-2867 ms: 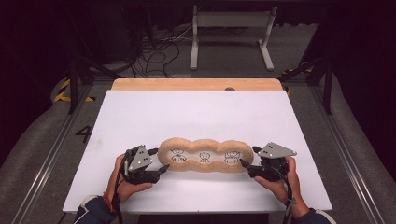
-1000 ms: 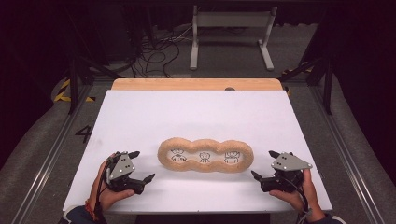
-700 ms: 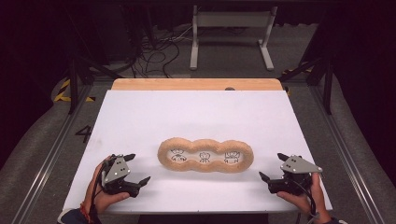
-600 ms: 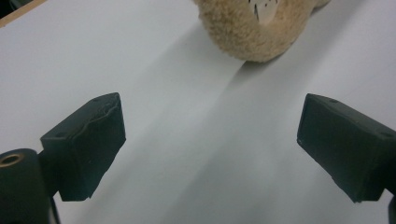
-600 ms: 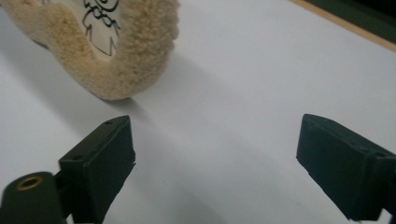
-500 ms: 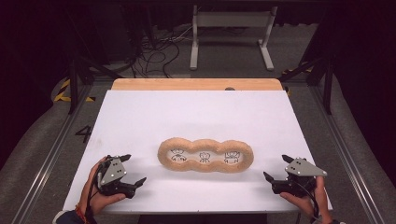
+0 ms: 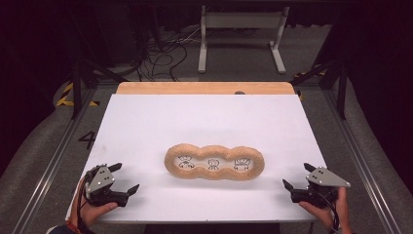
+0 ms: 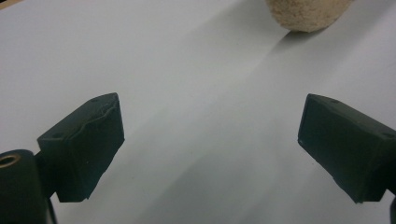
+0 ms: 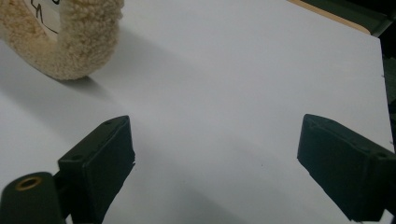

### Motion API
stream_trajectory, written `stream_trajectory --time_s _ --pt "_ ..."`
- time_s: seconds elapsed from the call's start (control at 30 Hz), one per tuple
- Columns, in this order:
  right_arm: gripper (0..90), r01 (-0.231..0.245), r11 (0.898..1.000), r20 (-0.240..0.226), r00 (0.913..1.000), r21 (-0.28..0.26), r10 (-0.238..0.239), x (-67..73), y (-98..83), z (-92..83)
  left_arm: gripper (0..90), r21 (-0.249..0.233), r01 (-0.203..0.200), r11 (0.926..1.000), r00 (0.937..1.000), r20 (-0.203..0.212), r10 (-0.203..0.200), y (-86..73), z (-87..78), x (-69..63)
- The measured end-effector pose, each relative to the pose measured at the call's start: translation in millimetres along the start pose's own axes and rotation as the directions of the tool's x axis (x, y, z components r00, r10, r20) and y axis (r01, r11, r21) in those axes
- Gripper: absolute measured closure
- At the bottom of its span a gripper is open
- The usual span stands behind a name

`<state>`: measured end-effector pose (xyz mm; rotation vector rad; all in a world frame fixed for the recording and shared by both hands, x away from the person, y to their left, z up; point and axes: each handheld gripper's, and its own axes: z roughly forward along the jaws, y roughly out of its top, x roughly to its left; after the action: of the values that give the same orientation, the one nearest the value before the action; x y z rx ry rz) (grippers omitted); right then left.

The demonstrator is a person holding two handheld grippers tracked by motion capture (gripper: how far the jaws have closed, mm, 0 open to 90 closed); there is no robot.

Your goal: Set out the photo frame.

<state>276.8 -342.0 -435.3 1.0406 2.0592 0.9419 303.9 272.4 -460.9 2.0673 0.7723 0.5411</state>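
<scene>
Fleecy tan tray (image 7: 215, 162), edge-cropped (image 9: 70, 42), apparently bears unreadable drawings.

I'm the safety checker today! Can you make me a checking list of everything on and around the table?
Surface: white table top, wooden strip along the far edge.
Job's things: fluffy three-lobed cushion flat mid-table, cartoon pictures inside.
Clutter: nothing seen.
Grippers: left tongs open at the near left corner; right tongs open at the near right; both apart from the cushion.
Cables: a tangle on the floor behind.
Surroundings: grey frame, dark room.
</scene>
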Motion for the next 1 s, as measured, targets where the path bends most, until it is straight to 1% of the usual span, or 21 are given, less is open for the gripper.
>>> stream_trajectory --time_s 0.03,0.13,0.23,0.3,0.33,0.37,0.4,0.43,0.47,0.5,0.53,0.6,0.67,0.73,0.77,0.8,0.83,0.87,0.93,1.0 --pt "10.7 -0.004 1.0 0.004 1.0 -0.003 0.004 -0.5 -1.2 -0.9 7.4 -0.001 0.005 1.0 1.0 -0.006 -0.005 -1.7 -1.9 1.7" --pt "10.6 -0.017 1.0 0.005 0.9998 0.0 0.017 -3.0 -6.0 -2.3 7.4 -0.014 0.018 0.9997 0.9998 -0.004 -0.018 -6.4 -6.1 5.9" --pt "10.0 -0.027 1.0 0.014 0.9995 0.005 0.027 -5.9 -11.0 -3.3 7.3 -0.027 0.058 0.9979 0.9982 0.014 -0.058 -13.0 -10.5 11.7" --pt "9.8 -0.029 1.0 0.018 0.9994 0.01 0.029 -7.0 -13.1 -4.1 7.3 -0.035 0.066 0.9972 0.9976 0.021 -0.066 -15.7 -12.5 12.9" --pt "9.3 -0.036 0.999 0.019 0.9992 0.009 0.035 -7.4 -13.8 -4.6 7.2 -0.034 0.066 0.9972 0.9977 0.018 -0.066 -17.2 -14.1 13.4" --pt "8.1 -0.039 0.999 0.021 0.999 0.004 0.039 -8.3 -14.4 -5.6 7.1 -0.041 0.076 0.9962 0.997 0.018 -0.076 -19.4 -15.9 14.4" --pt "7.8 -0.044 0.999 0.021 0.9988 -0.008 0.044 -9.3 -15.2 -7.3 6.7 -0.051 0.095 0.9941 0.9954 0.017 -0.095 -20.7 -18.3 14.9" --pt "7.7 -0.051 0.999 0.024 0.9984 -0.02 0.051 -10.1 -15.7 -8.5 6.6 -0.074 0.108 0.9913 0.9941 0.019 -0.107 -21.6 -21.4 14.6" --pt "7.2 -0.061 0.998 0.018 0.9979 -0.03 0.062 -11.1 -16.5 -9.2 6.1 -0.084 0.097 0.9918 0.9953 0.012 -0.096 -22.0 -24.8 14.7" --pt "7.2 -0.061 0.998 0.018 0.9979 -0.03 0.062 -11.1 -16.5 -9.2 5.5 -0.084 0.097 0.9918 0.9953 0.012 -0.096 -22.0 -24.8 14.7" --pt "6.9 -0.068 0.997 0.012 0.9975 -0.034 0.069 -12.0 -17.6 -8.5 5.3 -0.096 0.106 0.9897 0.9944 0.007 -0.105 -22.5 -26.4 14.0" --pt "6.8 -0.071 0.997 0.014 0.9973 -0.032 0.072 -12.2 -17.7 -7.7 5.3 -0.101 0.108 0.989 0.9941 0.0 -0.109 -22.9 -28.5 12.9" --pt "6.6 -0.079 0.997 0.004 0.9969 -0.025 0.079 -11.8 -17.9 -4.9 4.6 -0.09 0.107 0.9902 0.9943 0.006 -0.107 -23.2 -27.7 11.6" --pt "6.6 -0.076 0.997 -0.007 0.9971 -0.022 0.076 -10.4 -18.1 -2.1 4.5 -0.086 0.095 0.9917 0.9954 -0.001 -0.096 -22.6 -27.5 11.1" --pt "6.6 -0.073 0.997 -0.007 0.9973 -0.017 0.073 -9.9 -18.4 -0.5 4.5 -0.084 0.094 0.992 0.9955 -0.003 -0.094 -22.6 -27.5 10.8" --pt "6.7 -0.073 0.997 -0.005 0.9973 -0.016 0.073 -9.5 -18.4 0.2 4.4 -0.076 0.084 0.9936 0.9965 -0.002 -0.084 -22.7 -27.2 11.1" --pt "6.9 -0.072 0.997 -0.002 0.9974 -0.021 0.072 -9.5 -18.3 0.6 4.1 -0.07 0.088 0.9936 0.9961 -0.002 -0.088 -23.3 -26.9 10.5" --pt "6.9 -0.077 0.997 -0.001 0.997 -0.028 0.077 -9.7 -17.7 0.5 4.0 -0.07 0.088 0.9936 0.9961 -0.001 -0.088 -24.3 -27.6 11.0" --pt "6.8 -0.083 0.996 0.004 0.9966 -0.041 0.083 -9.6 -16.1 0.8 4.0 -0.075 0.1 0.9921 0.9949 -0.003 -0.101 -25.3 -28.5 10.6" --pt "6.8 -0.085 0.996 0.003 0.9964 -0.04 0.085 -9.3 -15.6 1.4 3.9 -0.071 0.096 0.9928 0.9954 -0.001 -0.096 -25.9 -28.7 11.0"
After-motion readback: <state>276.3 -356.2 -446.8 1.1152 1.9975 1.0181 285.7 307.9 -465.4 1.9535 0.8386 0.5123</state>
